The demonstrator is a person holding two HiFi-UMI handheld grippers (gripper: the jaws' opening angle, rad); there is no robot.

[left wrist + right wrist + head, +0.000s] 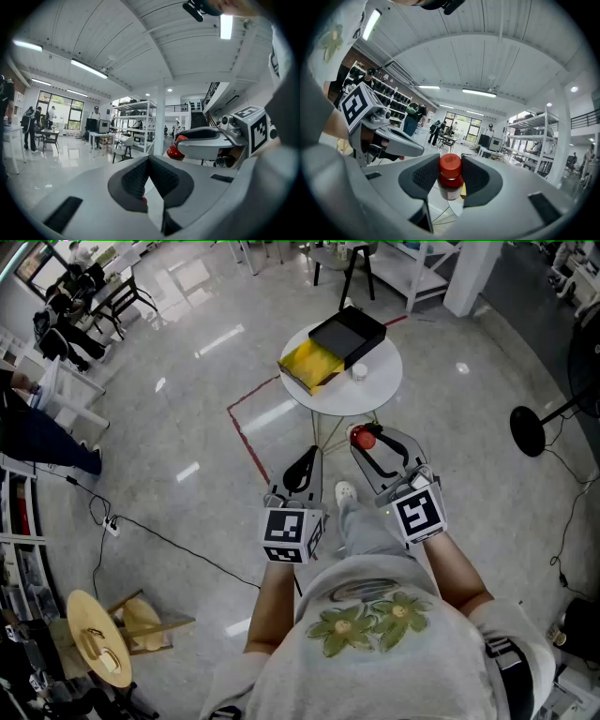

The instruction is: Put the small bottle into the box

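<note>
**Small bottle being held in the right gripper, short of the bench**

The small bottle (450, 178), with a red cap, is being grasped between the fingers (424, 176) of the right gripper (450, 174), which is being held nearly level in front of the person. In the head view the bottle is being held above the floor, near the edge of the round white bench (380, 390) but not over it. The box (333, 348), black with a yellow part, is being carried by that bench, well apart from the bottle. The left gripper (149, 174) is being held beside the right one, its fingers (135, 180) being clenched on nothing.
</note>
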